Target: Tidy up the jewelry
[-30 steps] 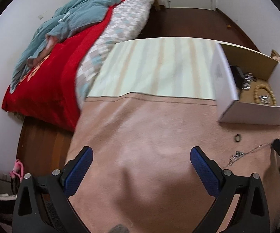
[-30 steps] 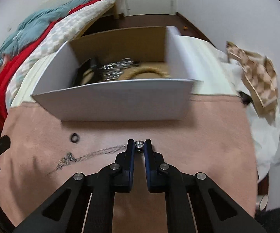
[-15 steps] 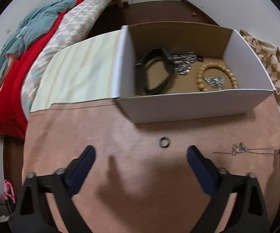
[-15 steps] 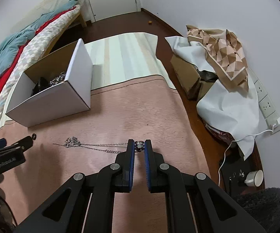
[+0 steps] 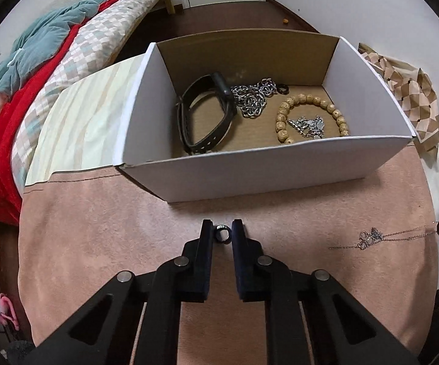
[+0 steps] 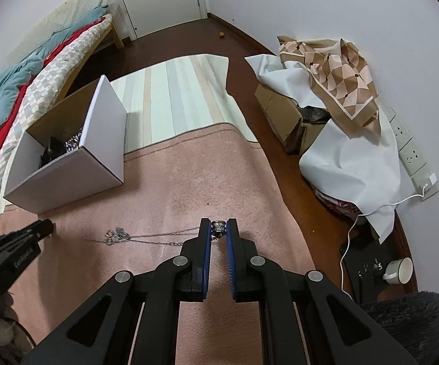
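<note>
Now left tool [image 5: 222, 233] pinches a small dark ring [image 5: 222, 234]; right tool [image 6: 218, 227] clamps a silver necklace [image 6: 146, 237]

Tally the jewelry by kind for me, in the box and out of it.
Black strap: 1
Heavy silver chain: 1
Small black ring in box: 1
Wooden bead bracelet: 1
Silver piece inside the bracelet: 1
Dark ring in left gripper: 1
Thin necklace on the mat: 1
Silver bead in right gripper: 1
Total: 8
</note>
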`<state>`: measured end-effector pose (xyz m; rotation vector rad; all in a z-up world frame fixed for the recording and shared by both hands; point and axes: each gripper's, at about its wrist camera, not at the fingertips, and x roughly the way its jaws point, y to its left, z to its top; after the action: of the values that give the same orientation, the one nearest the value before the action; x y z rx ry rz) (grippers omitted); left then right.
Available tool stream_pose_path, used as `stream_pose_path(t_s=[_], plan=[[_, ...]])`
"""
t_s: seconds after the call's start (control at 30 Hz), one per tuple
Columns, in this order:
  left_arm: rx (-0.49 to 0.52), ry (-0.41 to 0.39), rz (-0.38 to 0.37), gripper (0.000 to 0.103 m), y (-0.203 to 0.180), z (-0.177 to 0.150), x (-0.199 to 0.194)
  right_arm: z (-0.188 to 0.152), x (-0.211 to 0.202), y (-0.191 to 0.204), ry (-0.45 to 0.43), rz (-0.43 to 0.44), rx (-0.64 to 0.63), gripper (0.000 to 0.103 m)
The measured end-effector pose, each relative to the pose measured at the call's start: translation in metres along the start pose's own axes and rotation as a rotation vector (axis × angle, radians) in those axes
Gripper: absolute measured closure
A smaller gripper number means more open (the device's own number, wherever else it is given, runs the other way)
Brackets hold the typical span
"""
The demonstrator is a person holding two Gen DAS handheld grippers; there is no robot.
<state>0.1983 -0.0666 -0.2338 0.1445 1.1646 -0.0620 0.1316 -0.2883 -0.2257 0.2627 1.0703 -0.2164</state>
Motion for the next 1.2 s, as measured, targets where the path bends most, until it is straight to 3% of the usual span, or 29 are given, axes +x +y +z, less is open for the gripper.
stream_pose_path(t_s=[0.43,0.8,0.97,1.2], plan=[[-0.017,-0.113,-0.055,0.093,0.021,0.01,-0.076,0.033,-0.08,0.037,-0.117,0.158,-0.07,0.093],[-0.039,-0.242,-0.065,0.093,0.041,0.05,-0.141,0.084,-0.147,0.078,-0.251,0.269,-0.138,0.093],[-0.057,-0.253,-0.068,0.093,0.052,0.072,-0.144,0.113,-0.148,0.101,-0.273,0.301,-0.173,0.093],[-0.076,-0.157,-0.117,0.093,0.064,0.105,-0.106,0.141,-0.102,0.128,-0.184,0.298,-0.213,0.093]])
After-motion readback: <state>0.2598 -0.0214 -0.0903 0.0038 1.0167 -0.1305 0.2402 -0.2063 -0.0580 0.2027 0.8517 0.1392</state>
